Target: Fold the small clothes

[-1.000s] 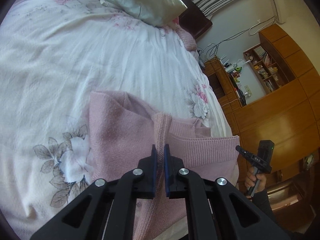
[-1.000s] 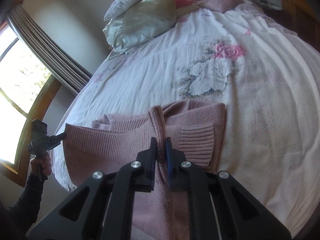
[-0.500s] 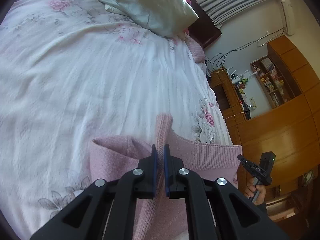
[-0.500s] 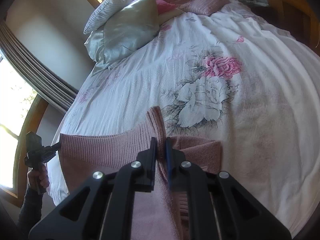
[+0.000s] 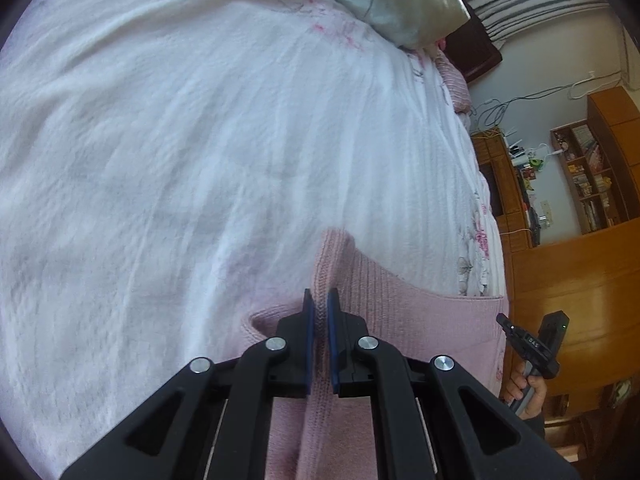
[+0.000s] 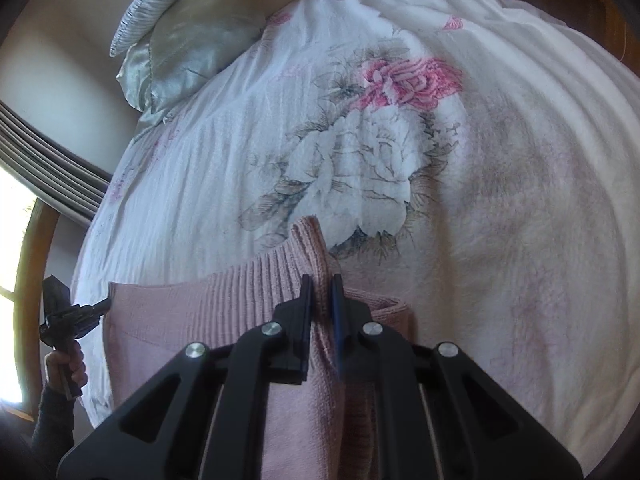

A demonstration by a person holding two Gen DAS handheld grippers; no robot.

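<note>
Both grippers pinch the ribbed hem of a pink knit sweater above a floral bedspread, mid-fold.

The left gripper (image 5: pixel 319 322) is clamped on one corner of the pink sweater (image 5: pixel 420 320), and the right gripper (image 6: pixel 320 304) is clamped on the other, so the hem runs taut between them. The garment lies at the near edge of the bedspread (image 6: pixel 400 168), its long axis across the bed, side to side; the lifted hem faces the pillows (image 6: pixel 200 36). A folded-in layer shows by the right gripper, possibly a tucked sleeve, though the view there is cramped. I judge the fold as begun: laying the hem down and smoothing remain.
</note>
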